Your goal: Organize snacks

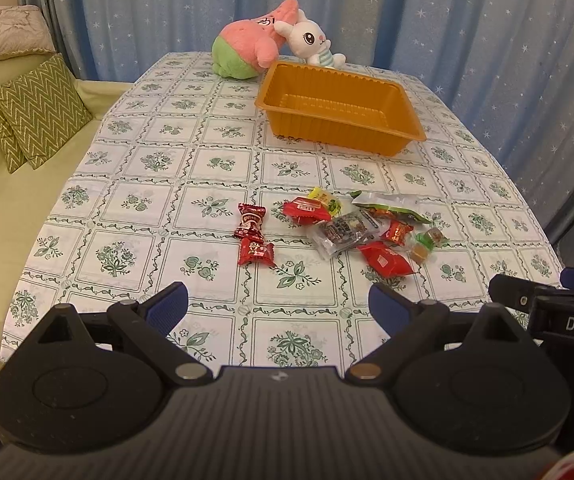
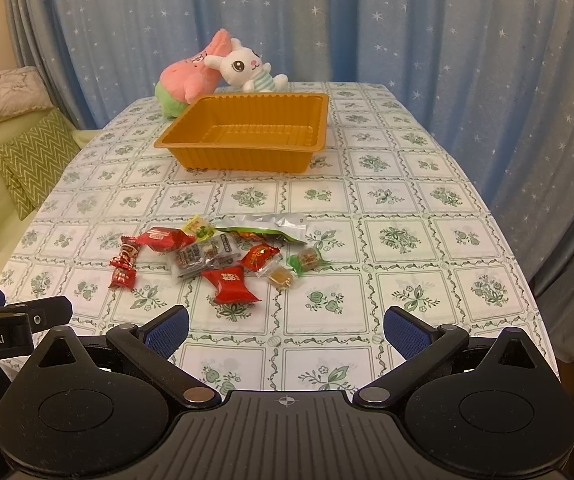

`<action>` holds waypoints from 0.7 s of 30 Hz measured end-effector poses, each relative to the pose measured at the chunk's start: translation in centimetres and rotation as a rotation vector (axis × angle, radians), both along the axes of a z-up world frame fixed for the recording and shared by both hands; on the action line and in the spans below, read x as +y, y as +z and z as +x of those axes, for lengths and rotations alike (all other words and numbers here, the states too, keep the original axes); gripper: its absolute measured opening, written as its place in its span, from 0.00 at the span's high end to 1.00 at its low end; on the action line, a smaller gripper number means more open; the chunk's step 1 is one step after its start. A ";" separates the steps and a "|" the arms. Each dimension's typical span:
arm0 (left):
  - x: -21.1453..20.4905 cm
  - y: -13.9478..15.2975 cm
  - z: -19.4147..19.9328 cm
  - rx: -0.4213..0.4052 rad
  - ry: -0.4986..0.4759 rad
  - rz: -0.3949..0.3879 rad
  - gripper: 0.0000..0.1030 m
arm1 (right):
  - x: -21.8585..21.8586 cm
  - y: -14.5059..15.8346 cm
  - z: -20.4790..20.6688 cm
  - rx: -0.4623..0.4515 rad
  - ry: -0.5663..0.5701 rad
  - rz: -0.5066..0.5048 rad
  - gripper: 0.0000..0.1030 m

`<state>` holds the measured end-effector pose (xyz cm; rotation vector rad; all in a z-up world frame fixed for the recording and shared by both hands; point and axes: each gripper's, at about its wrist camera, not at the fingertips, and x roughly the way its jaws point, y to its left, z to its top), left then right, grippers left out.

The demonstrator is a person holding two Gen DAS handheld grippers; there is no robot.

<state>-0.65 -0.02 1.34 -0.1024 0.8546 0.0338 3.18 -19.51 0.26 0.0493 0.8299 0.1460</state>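
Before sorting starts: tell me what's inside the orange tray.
The orange tray holds nothing visible; its ribbed floor shows bare. The near wall hides a strip of floor.

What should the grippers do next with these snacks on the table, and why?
Probably reach the right gripper forward to the nearest red packet and close on it. Both grippers are open and empty, the orange tray holds nothing, and all the snacks lie loose on the tablecloth.

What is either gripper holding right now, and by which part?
Nothing. The left gripper and right gripper are both open and empty, short of the wrapped snacks.
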 end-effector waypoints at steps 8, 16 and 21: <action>0.0 -0.2 -0.1 0.000 -0.001 0.000 0.07 | -0.1 -0.2 0.1 0.006 -0.004 0.000 0.00; 0.0 -0.3 -0.1 0.002 -0.002 -0.002 0.07 | -0.1 -0.2 0.1 0.007 -0.005 0.001 0.00; 0.0 -0.3 -0.1 0.003 -0.003 -0.003 0.07 | -0.1 -0.2 0.1 0.009 -0.005 0.003 0.00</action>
